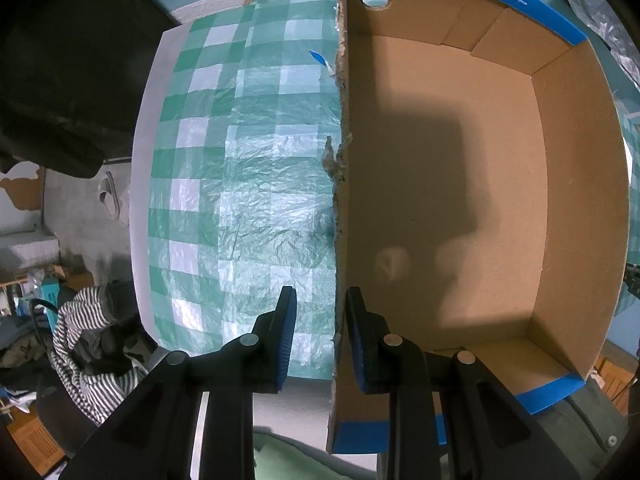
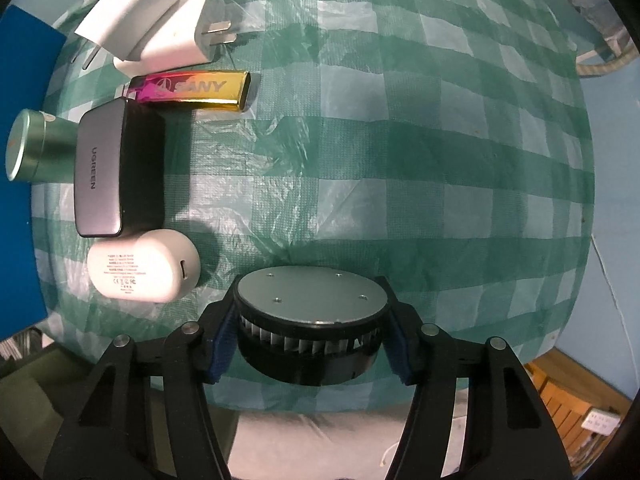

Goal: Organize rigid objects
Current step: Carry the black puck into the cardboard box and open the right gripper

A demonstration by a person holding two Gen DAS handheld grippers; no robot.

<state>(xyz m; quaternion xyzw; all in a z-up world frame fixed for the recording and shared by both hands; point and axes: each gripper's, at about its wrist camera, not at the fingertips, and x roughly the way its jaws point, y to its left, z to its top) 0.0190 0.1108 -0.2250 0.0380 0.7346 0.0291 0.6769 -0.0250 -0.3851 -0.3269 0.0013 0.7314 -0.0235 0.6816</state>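
My left gripper (image 1: 320, 330) is shut on the torn left wall of an empty cardboard box (image 1: 460, 184) with blue edges, one finger outside and one inside. My right gripper (image 2: 310, 338) is shut on a round black device with a grey metal top (image 2: 312, 298), at the near edge of the checked cloth. To the left lie a white rounded power bank (image 2: 142, 266), a grey and black UGREEN charger (image 2: 116, 170), a green tin (image 2: 34, 146), a gold and pink SANY bar (image 2: 194, 88) and two white plug adapters (image 2: 160, 26).
A green checked plastic cloth (image 2: 400, 160) covers the table. The box's blue outer wall (image 2: 20, 160) stands at the left of the right wrist view. Striped clothing (image 1: 84, 352) and clutter lie on the floor at the left.
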